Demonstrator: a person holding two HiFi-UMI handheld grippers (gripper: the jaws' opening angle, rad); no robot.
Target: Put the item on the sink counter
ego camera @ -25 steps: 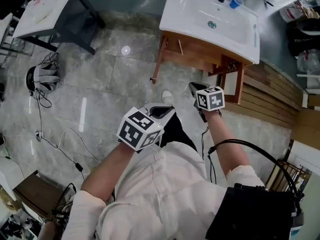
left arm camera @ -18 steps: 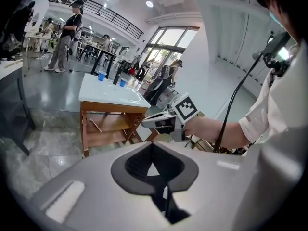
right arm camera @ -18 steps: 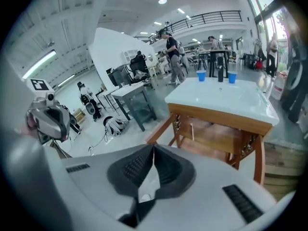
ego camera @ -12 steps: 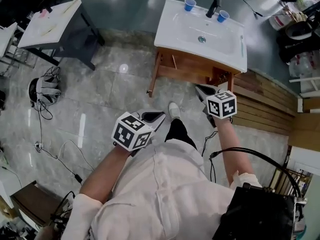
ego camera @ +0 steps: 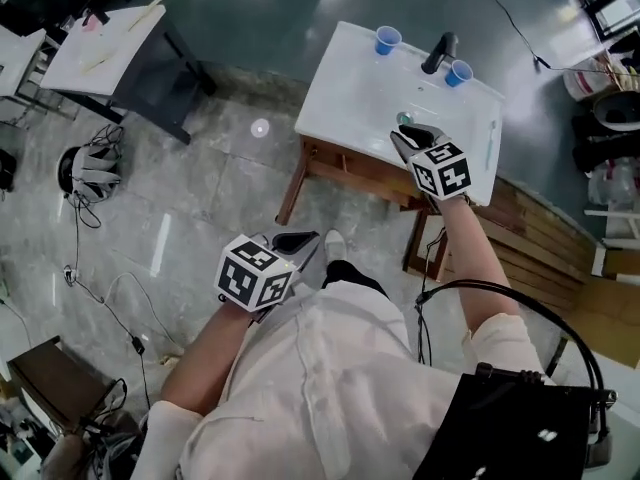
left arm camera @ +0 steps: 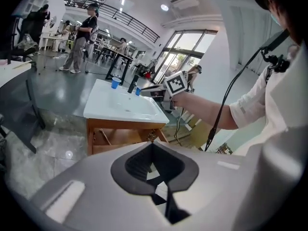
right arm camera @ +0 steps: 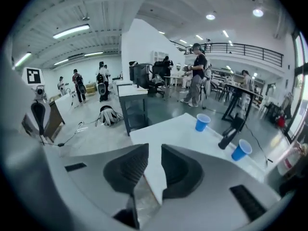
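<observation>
Sink counter (ego camera: 345, 93) beneath outstretched right gripper (ego camera: 410, 138), jaws slightly apart.

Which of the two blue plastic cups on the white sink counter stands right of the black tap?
The blue plastic cup toward the white sink counter's right end; the other cup stands left of the black tap.
</observation>
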